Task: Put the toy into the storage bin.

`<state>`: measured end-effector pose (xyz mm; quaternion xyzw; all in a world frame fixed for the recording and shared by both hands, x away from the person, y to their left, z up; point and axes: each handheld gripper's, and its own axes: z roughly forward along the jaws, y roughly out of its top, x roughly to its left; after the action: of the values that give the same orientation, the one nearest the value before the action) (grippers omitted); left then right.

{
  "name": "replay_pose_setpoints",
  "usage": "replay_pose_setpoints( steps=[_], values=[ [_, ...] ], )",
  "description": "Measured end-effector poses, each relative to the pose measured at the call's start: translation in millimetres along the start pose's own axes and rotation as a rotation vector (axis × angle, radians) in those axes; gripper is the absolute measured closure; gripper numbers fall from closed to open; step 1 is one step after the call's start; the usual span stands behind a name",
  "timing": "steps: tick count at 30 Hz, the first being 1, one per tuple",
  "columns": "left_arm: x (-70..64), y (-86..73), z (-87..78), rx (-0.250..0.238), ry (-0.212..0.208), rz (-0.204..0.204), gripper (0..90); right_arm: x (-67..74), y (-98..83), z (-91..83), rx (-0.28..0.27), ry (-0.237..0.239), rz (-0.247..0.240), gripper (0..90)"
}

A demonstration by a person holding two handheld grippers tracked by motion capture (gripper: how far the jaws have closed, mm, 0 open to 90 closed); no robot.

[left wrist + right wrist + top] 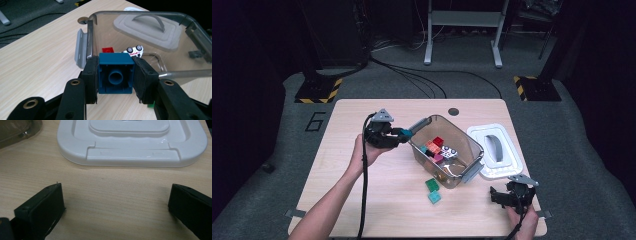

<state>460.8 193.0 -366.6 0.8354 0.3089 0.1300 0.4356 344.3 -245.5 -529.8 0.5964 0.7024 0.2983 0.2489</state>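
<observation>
My left gripper pinched a square teal block, hollow underside showing, beside the bin; my right gripper stood spread.

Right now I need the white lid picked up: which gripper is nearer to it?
Right. The right gripper sits open on the table just below the white lid; the left gripper, holding a blue block, is beyond the clear bin.

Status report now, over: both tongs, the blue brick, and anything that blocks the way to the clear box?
Left tongs shut on blue brick, at clear box rim. Right tongs open, nothing between, near white lid. Path into box clear.
</observation>
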Motion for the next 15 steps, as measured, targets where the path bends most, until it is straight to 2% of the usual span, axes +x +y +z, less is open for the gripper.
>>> replay_pose_setpoints(
  steps=[11, 15],
  values=[
    [-2.5, 17.0, 22.5, 0.037, -0.009, 0.024, 59.1, 0.0, 0.0, 0.0, 0.000, 0.000, 0.001, 0.0],
    [-6.9, 20.0, 35.9, 0.074, -0.026, 0.034, 59.0, 0.0, 0.0, 0.0, 0.000, -0.001, 0.001, 0.0]
  ],
)
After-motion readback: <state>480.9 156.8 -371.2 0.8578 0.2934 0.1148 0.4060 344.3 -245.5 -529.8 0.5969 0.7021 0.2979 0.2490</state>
